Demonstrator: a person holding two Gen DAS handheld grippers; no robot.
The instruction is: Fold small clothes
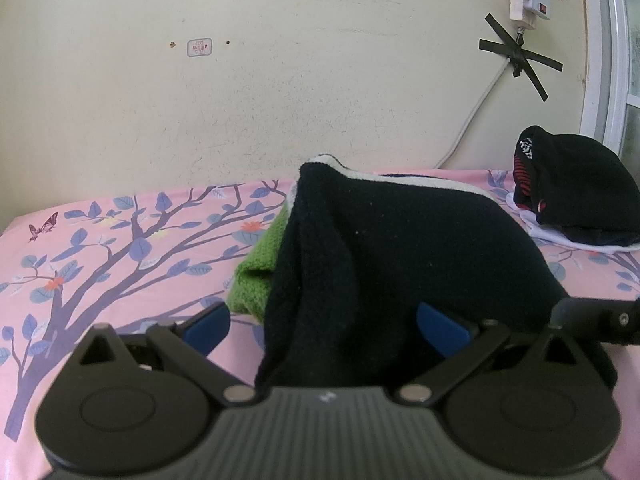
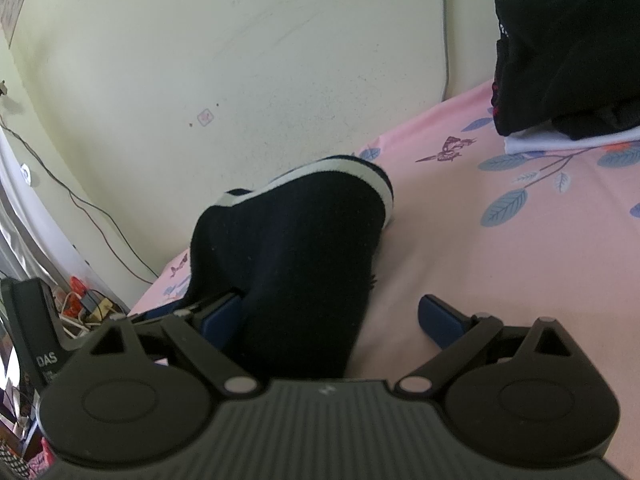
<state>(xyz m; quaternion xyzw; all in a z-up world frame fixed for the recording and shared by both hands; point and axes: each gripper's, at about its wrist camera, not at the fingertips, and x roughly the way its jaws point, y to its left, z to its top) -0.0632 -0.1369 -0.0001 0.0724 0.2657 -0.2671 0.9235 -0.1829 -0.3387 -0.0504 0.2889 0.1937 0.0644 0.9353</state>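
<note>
Roughly midway, I'd say, w/ the current piece only partly done. A dark garment [image 1: 384, 264] with a pale band along its far edge sits bunched on the pink sheet [image 1: 100, 248], draped up over something green [image 1: 260, 268] (a second item underneath, prob. another piece, can't tell what kind). It isn't flat: it humps up in the middle and hangs in loose folds toward both cameras, so no clean crease yet.

Left gripper [image 1: 324, 326] has its jaws spread wide, the cloth lying between them and reaching back to the body, but neither blue pad looks pressed into it. Right gripper [image 2: 332, 316] is likewise spread; the near end of the same garment [image 2: 296, 264] lies just beside its left pad, the right pad over bare sheet. So nothing is pinched at pres.

Off at the far side, well apart from the work, a small pile [image 1: 576, 192] of dark clothes rests on a white piece [image 1: 560, 238]. That pile looks like finished items, tho it's lumpy enough that I can't be sure.

Left to do, as I judge it: grab corners, flatten, fold, then stack w/ the pile; the green item likely follows.
</note>
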